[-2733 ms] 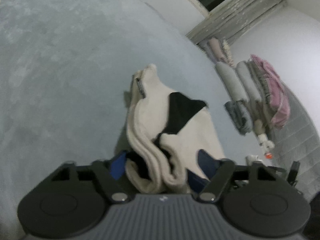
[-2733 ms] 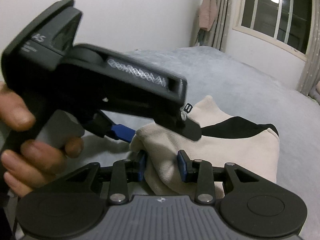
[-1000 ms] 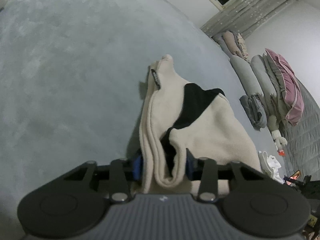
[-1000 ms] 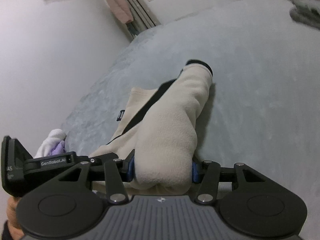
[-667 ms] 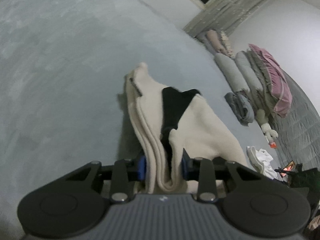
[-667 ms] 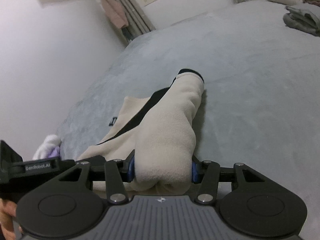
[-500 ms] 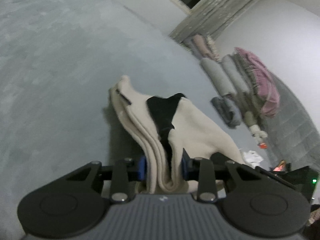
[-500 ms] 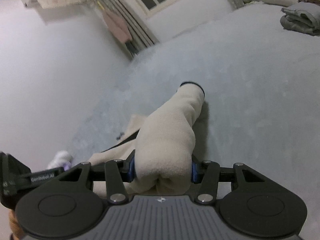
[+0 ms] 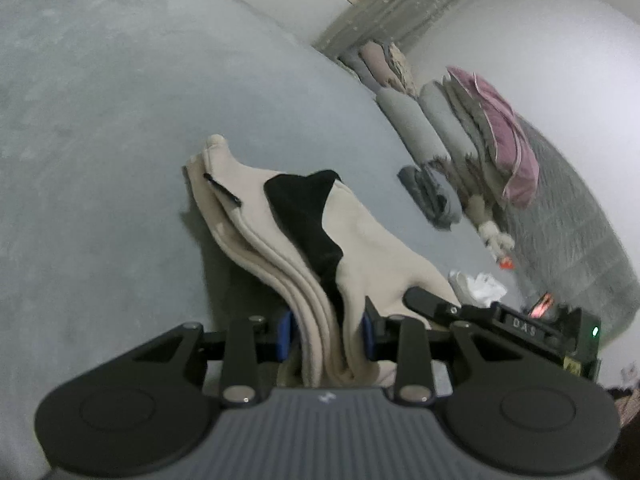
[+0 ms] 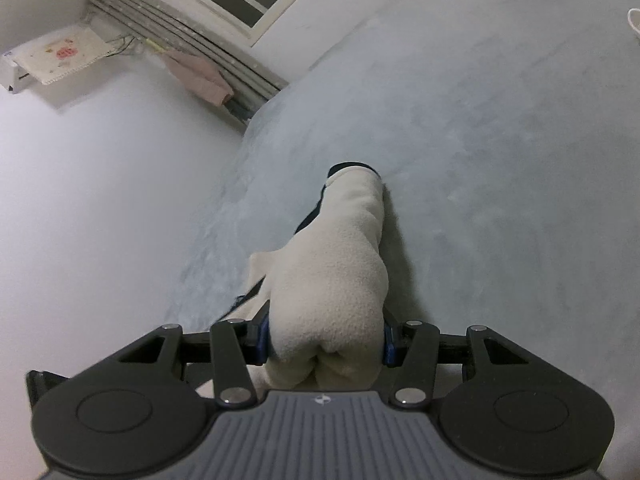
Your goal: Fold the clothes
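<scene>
Cream fleece garment with black panel bunched and draped across the grey bed, far end lying toward 12 o'clock in both wrist views. Left gripper clamped on stacked folded edges at 6 o'clock, blue fingers pressed tight to the cloth. Right gripper closed around a thick roll of the same fleece, black cuff pointing to 12 o'clock. Rolled grey bedding and pink pillow piled at 2 o'clock in the left view; white cloth at 4 o'clock.
</scene>
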`<state>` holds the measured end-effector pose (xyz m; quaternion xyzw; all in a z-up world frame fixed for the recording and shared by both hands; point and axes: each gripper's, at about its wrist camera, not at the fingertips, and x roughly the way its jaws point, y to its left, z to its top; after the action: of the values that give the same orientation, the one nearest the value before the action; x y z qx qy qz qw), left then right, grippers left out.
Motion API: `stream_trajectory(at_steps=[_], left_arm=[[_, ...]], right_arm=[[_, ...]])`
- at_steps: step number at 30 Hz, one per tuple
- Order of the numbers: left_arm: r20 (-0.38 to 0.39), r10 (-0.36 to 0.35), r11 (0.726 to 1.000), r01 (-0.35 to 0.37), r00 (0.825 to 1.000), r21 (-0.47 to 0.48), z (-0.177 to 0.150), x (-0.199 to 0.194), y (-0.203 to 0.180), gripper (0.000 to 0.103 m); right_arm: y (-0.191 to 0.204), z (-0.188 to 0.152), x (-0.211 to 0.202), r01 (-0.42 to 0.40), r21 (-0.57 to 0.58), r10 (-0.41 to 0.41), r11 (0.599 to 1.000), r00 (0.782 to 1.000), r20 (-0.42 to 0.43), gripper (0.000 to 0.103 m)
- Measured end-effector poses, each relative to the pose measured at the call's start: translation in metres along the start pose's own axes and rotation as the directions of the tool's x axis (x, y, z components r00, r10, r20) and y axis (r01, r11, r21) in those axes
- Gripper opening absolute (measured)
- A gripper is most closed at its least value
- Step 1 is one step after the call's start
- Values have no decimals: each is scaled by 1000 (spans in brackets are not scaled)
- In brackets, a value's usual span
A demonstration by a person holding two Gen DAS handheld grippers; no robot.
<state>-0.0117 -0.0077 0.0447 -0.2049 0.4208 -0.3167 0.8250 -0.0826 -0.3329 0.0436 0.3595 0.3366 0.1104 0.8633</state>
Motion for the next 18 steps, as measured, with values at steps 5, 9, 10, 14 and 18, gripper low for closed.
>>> stream_trajectory(at_steps=[5, 9, 10, 14, 18], left_arm=[[-33, 7, 999, -6, 999, 31, -2, 5, -1, 29], [-41, -3, 1000, 4, 999, 17, -7, 7, 1, 30], [-41, -1, 1000, 2, 999, 15, -7, 8, 1, 30], [-45, -7, 1000, 7, 999, -7, -5, 10, 3, 30], [-49, -19, 999, 17, 999, -45, -3, 12, 6, 30]], right_arm=[[15, -3, 8, 119, -168, -124, 979, 992, -25, 56], [60, -22, 2, 305, -530, -275, 792, 952, 137, 79], [72, -31, -1, 368, -613, -298, 699, 929, 218, 81], [100, -70, -14, 319, -830, -158, 457, 948, 278, 81], [126, -114, -9, 122, -963, -21, 242, 993, 120, 80]])
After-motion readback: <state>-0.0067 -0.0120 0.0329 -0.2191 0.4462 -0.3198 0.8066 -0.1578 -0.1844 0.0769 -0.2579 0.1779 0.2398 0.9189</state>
